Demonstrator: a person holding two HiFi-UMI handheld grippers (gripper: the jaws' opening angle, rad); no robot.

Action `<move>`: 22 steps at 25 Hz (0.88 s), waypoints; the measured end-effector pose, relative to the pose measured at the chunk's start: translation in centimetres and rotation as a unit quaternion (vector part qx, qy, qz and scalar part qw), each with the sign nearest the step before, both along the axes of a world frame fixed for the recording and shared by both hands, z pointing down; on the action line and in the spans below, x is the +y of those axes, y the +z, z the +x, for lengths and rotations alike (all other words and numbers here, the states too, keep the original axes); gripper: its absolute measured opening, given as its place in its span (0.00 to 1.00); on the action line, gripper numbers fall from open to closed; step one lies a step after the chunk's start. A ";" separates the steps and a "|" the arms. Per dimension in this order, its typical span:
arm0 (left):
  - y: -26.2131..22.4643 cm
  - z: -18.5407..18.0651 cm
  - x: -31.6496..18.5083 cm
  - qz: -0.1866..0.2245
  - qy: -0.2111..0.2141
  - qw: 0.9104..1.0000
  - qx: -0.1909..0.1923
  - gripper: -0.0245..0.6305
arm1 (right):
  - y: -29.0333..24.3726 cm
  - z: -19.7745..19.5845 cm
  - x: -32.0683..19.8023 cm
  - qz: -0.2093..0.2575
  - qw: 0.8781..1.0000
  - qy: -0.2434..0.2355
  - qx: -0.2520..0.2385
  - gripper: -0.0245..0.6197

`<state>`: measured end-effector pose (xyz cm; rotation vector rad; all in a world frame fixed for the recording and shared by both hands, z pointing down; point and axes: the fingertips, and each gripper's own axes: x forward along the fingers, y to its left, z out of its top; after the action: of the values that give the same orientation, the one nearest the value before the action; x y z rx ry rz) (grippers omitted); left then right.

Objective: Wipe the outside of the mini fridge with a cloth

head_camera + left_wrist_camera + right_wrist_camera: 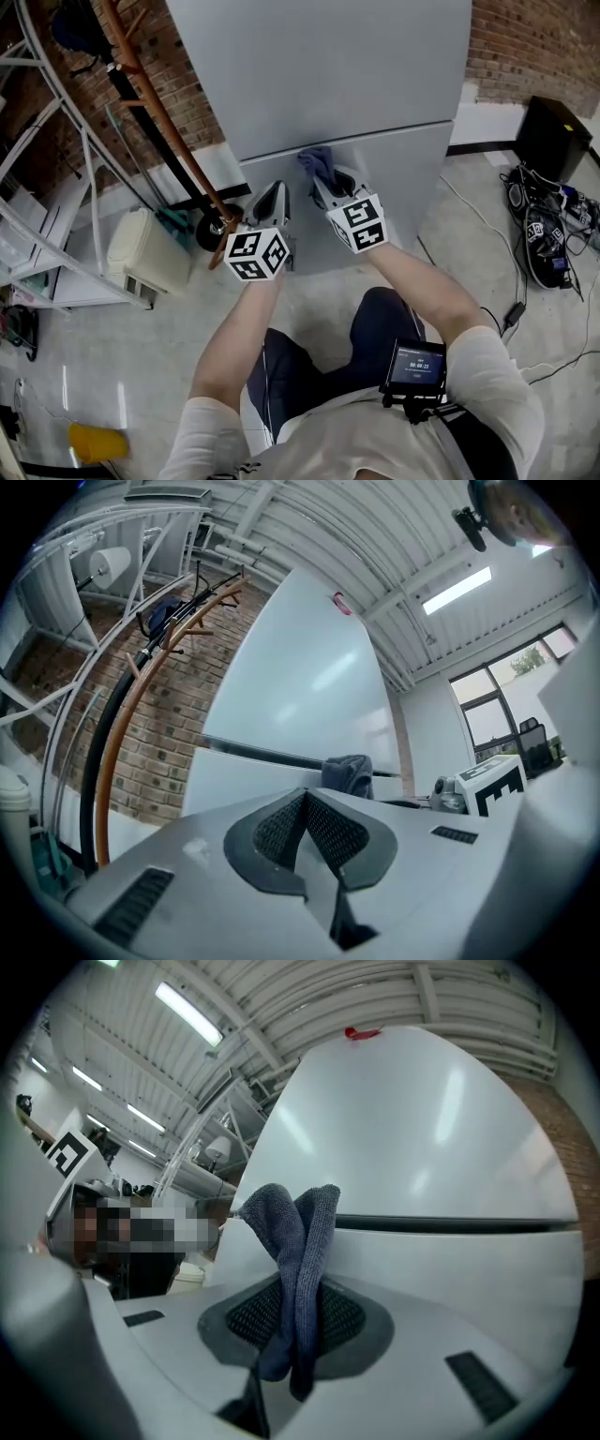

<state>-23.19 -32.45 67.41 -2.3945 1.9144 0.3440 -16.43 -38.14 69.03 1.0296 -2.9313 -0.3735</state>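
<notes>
Ribbed dark pads [242,1318] of the right gripper [295,1327] are clamped on a blue-grey cloth [298,1260], whose doubled folds stand up out of the closed jaws. The left gripper [307,810] has its jaws pressed together with nothing between its pads [279,832].

The head view shows both grippers side by side and low before the mini fridge [356,84]. The left gripper [272,202] hangs just short of the lower door, and the right gripper [328,187] holds the cloth [317,161] up at the dark seam between the two doors. Whether the cloth presses on the steel cannot be told.

Only the gripper views reach the fridge's top, where a small red thing [362,1032] sits. The left gripper view also catches the right gripper's marker cube [492,782] and the cloth [349,772] at the seam.

Around the fridge, the head view shows a brick wall [534,37]. A curved wooden rack [159,108] leans across the fridge's left side, with a cream container [145,248] on the floor below it. A black box [553,136] and tangled cables [548,239] lie to the right. A small screen [417,366] is on the person's chest.
</notes>
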 end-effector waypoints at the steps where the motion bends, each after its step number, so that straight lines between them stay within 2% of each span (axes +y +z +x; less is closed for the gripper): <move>1: 0.0 0.6 -0.4 0.000 0.004 1.000 0.000 0.04 | 0.0 0.8 -0.4 0.002 1.000 0.005 0.000 0.17; 13: 0.2 8.1 -4.6 -0.009 0.068 0.998 -0.004 0.04 | -0.1 12.0 -5.5 0.003 0.996 0.085 -0.006 0.17; 22: 0.5 13.0 -6.8 -0.014 0.106 0.994 -0.011 0.04 | 0.2 20.0 -9.2 -0.005 0.989 0.148 -0.015 0.17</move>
<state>-10.19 -39.21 67.90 -2.6159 1.6697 0.3011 3.61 -47.30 69.18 1.4526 -2.7407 -0.3361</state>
